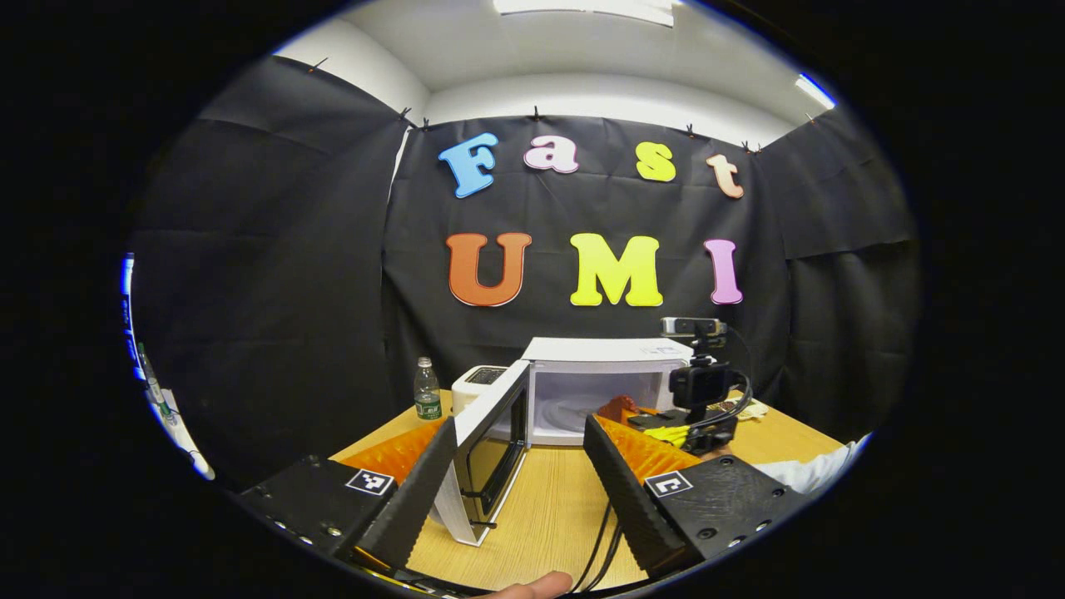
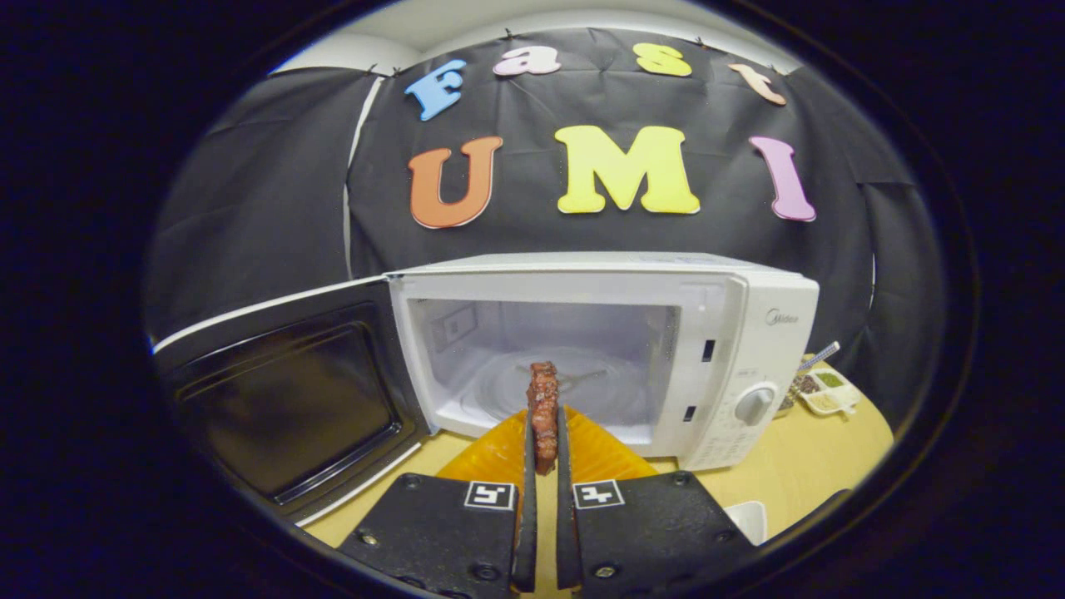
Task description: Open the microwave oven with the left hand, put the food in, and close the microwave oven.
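Observation:
The white microwave [image 2: 749,316] stands on the wooden table with its door [image 2: 283,399] swung wide to the left. Its cavity and glass turntable [image 2: 582,383] hold nothing. My right gripper [image 2: 542,441] is shut on a thin brown piece of food [image 2: 543,399], held upright just in front of the opening. In the left gripper view the door [image 1: 491,441] stands edge-on between the spread fingers of my left gripper [image 1: 521,423], which is open and touches nothing. Farther off there, the right gripper [image 1: 699,416] holds the food [image 1: 620,408] at the microwave [image 1: 607,358] mouth.
A water bottle [image 1: 427,391] and a white toaster [image 1: 478,381] stand left of the microwave. A small tray of seasonings [image 2: 824,391] lies to its right, and a white dish edge [image 2: 745,517] is near the right gripper. Cables trail over the table [image 1: 549,507].

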The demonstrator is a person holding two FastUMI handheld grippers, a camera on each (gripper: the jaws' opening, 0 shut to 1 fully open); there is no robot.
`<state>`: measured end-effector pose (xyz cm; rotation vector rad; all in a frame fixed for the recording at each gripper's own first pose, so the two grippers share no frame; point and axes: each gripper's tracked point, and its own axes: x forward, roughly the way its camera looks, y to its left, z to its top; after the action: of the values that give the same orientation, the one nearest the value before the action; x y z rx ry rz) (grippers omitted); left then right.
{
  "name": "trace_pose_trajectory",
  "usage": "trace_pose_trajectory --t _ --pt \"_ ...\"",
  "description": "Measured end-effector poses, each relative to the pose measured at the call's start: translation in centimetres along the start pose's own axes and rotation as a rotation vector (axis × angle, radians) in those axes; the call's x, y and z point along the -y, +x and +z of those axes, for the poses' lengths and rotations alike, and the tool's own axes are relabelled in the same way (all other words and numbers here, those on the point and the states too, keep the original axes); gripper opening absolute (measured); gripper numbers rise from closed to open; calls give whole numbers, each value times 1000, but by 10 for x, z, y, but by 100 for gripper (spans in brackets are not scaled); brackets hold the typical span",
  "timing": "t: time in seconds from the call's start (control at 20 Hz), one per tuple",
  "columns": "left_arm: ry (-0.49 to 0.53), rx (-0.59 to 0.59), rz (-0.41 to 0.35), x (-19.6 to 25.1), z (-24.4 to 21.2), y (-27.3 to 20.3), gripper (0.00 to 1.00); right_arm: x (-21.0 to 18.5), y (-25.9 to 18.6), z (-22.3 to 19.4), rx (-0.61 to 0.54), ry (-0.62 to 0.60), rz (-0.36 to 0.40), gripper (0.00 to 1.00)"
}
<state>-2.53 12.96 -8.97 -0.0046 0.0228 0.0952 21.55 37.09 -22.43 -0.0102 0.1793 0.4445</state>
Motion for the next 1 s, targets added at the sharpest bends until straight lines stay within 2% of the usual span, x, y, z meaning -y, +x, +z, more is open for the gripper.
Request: trace_pose_trajectory --t 0.15,0.25,0.4,0.55,0.65,0.85,0.9,1.0 --pt "3 15 -7 3 5 -1 94 -3 36 -3 28 16 -51 13" --pt "0 36 -39 11 8 -1 94 -9 59 1 55 70 -73 13" --pt "6 27 -53 11 1 4 94 -23 84 7 69 227 -97 13" --pt "16 14 -24 1 -4 4 94 -37 105 8 45 361 -107 12" --pt "10 18 -25 -1 -5 -2 94 -42 116 9 34 492 -120 12" --pt "14 44 -25 -8 1 -12 94 -36 135 -11 -27 687 -167 13" --pt "17 50 -24 -9 3 -15 82 -34 140 -12 -25 751 -166 13" --pt "24 58 -22 -12 5 -17 82 -31 146 -16 -49 870 -165 15"
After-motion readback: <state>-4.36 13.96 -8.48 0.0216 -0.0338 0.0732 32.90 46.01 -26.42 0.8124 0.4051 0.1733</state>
